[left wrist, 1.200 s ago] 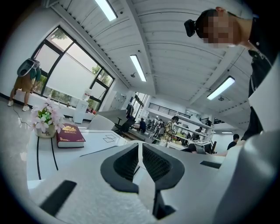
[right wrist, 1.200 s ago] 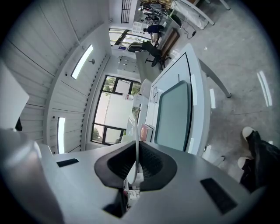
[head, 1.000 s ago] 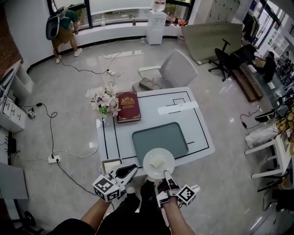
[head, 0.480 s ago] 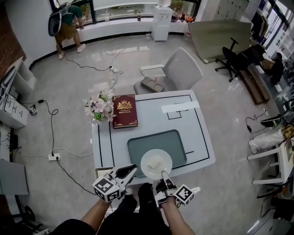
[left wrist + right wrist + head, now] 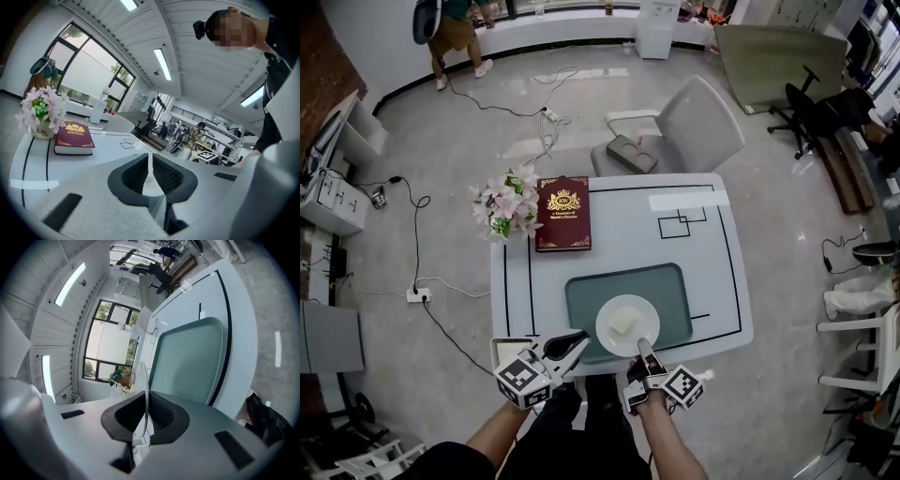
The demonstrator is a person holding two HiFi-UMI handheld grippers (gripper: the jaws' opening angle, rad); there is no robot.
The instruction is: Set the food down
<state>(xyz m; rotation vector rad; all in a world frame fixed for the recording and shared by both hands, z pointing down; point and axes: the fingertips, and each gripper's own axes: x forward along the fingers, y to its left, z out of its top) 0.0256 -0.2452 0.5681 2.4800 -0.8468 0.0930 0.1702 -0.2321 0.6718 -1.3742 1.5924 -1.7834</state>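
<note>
- Plate (image 5: 611, 335) clamped by right gripper (image 5: 643, 348), jaws pinched on the rim at its 6 o'clock; the near-side hold seems meant to keep the pale food block (image 5: 623, 323) level.
- Plate is over green tray (image 5: 586, 300), toward its 5 o'clock, the probable landing spot. Contact unclear.
- Left gripper (image 5: 577, 340) has jaws together and empty, parked at the table's 7 o'clock corner.
- White table (image 5: 628, 230) is lined in black, with book (image 5: 562, 214) and flowers (image 5: 506, 202) at 10 o'clock and a chair (image 5: 698, 127) at 12.

The plate (image 5: 607, 332) has moved over the tray (image 5: 587, 298).
</note>
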